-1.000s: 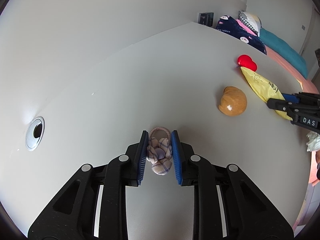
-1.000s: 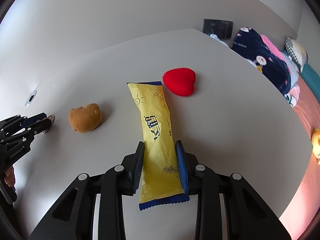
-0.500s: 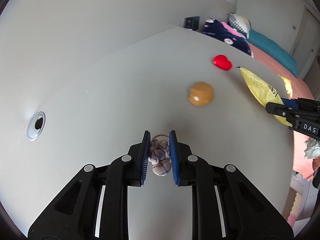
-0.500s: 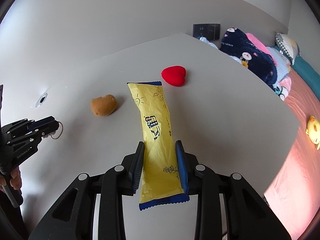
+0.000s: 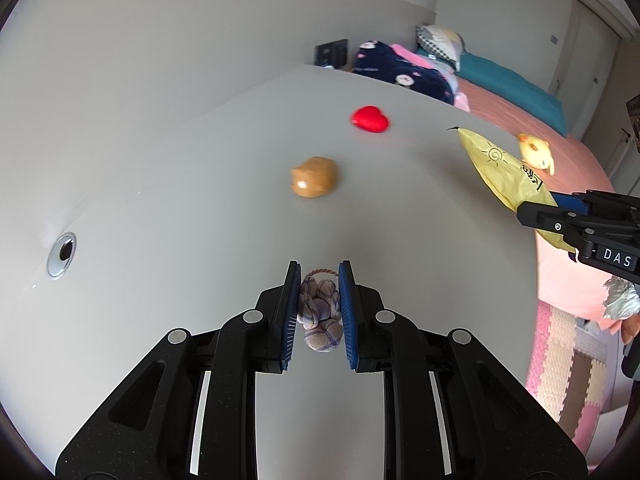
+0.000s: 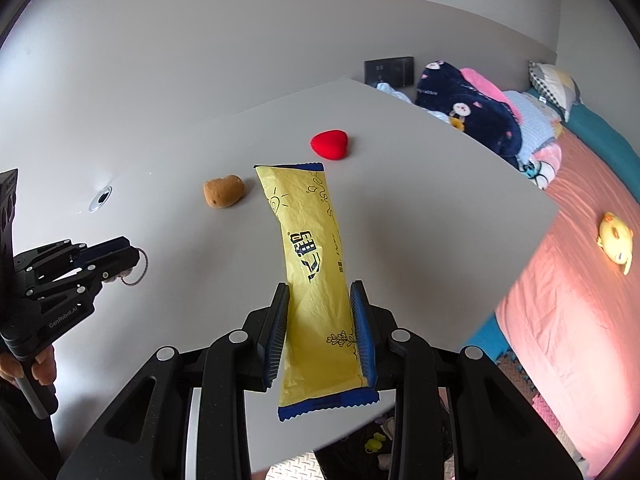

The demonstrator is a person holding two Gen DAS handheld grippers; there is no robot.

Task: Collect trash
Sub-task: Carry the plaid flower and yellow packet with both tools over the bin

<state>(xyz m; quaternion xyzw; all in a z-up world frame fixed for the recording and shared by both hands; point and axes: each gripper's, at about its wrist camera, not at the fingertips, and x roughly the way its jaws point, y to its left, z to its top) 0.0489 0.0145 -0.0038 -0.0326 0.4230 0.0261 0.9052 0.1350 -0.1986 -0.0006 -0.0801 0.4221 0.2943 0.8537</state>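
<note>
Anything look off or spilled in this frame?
No spill or damage. One oddity: for trash collection, the left gripper is shut on a small plaid fabric pouch, more keepsake than trash. The right gripper holds a yellow wrapper.

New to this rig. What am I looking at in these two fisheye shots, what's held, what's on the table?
No robot arm here: a person holds a handheld pair of tongs in each hand, and each has a fisheye camera looking forward along its two fingers.

In the left wrist view, the left tongs are shut on a small plaid cloth bundle with a cord loop. The right tongs show at the right edge of that view.

In the right wrist view, the right tongs are shut on a long yellow snack wrapper, held above the table.

On the white table lie a red heart and a brown lump; a metal-rimmed hole sits near the wall. A bed stands beyond.
</note>
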